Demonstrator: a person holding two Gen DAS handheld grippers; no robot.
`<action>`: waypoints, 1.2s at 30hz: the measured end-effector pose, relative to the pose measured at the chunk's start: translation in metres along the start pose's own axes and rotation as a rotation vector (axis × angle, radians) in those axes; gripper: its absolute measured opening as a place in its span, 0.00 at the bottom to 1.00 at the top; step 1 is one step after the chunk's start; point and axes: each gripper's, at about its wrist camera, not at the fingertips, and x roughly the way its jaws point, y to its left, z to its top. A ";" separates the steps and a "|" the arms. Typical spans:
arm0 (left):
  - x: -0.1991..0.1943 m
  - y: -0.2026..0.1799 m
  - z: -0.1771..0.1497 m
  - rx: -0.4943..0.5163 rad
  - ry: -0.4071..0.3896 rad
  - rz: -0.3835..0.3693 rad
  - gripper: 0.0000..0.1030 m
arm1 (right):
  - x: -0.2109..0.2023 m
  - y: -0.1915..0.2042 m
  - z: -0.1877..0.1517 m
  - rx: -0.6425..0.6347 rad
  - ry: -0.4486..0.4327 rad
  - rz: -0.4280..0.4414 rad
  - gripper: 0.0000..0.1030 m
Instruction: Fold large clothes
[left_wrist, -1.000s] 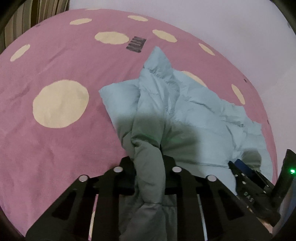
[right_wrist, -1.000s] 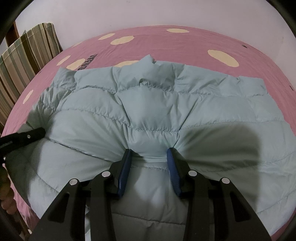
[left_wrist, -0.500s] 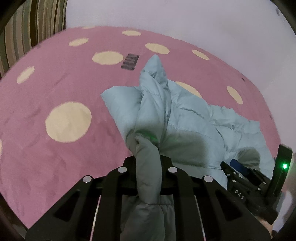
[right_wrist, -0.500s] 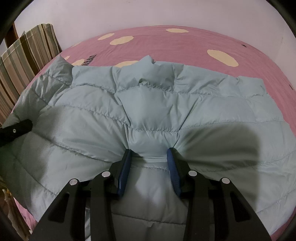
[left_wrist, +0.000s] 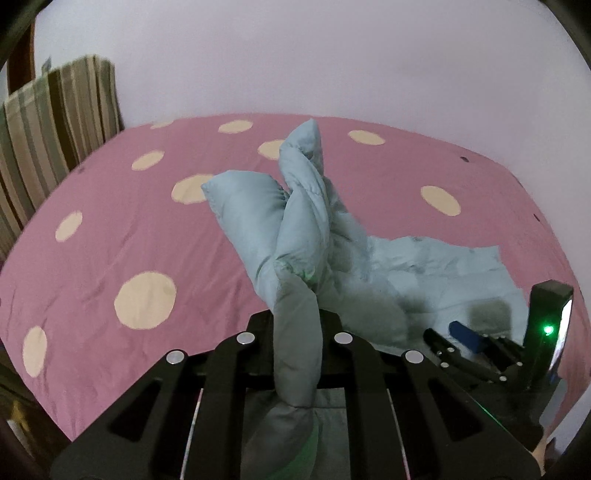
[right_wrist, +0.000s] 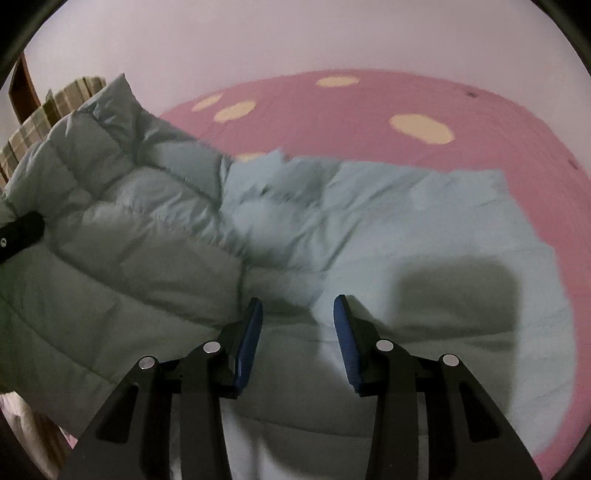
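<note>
Two grippers work on one pale blue puffer jacket (left_wrist: 303, 221) spread over a pink bedspread (left_wrist: 110, 236) with cream dots. From the left wrist camera, the left gripper (left_wrist: 295, 325) is clamped tight on a bunched fold of the jacket, its jaws nearly together with the fabric squeezed between them. That fold stands raised above the bed in a twisted ridge, while the rest of the jacket lies flat toward the right. The right gripper (left_wrist: 461, 343) shows at the lower right edge, down on the flat part. A striped cushion (left_wrist: 55, 122) leans at the far left by the plain wall (left_wrist: 295, 55).

From the right wrist camera, the right gripper (right_wrist: 297, 332) has its blue pads (right_wrist: 249, 343) partly apart with jacket (right_wrist: 369, 221) fabric bunched between them; a firm pinch cannot be told for certain. The jacket's left side is lifted, and a finger of the left gripper (right_wrist: 18, 236) touches it at the left edge.
</note>
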 end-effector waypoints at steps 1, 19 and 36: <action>-0.003 -0.007 0.002 0.012 -0.008 -0.002 0.10 | -0.008 -0.008 0.001 0.004 -0.016 -0.009 0.39; 0.028 -0.218 -0.019 0.311 -0.009 -0.039 0.10 | -0.084 -0.183 -0.032 0.255 -0.113 -0.126 0.43; 0.025 -0.262 -0.052 0.366 0.029 -0.120 0.52 | -0.090 -0.221 -0.044 0.338 -0.101 -0.136 0.43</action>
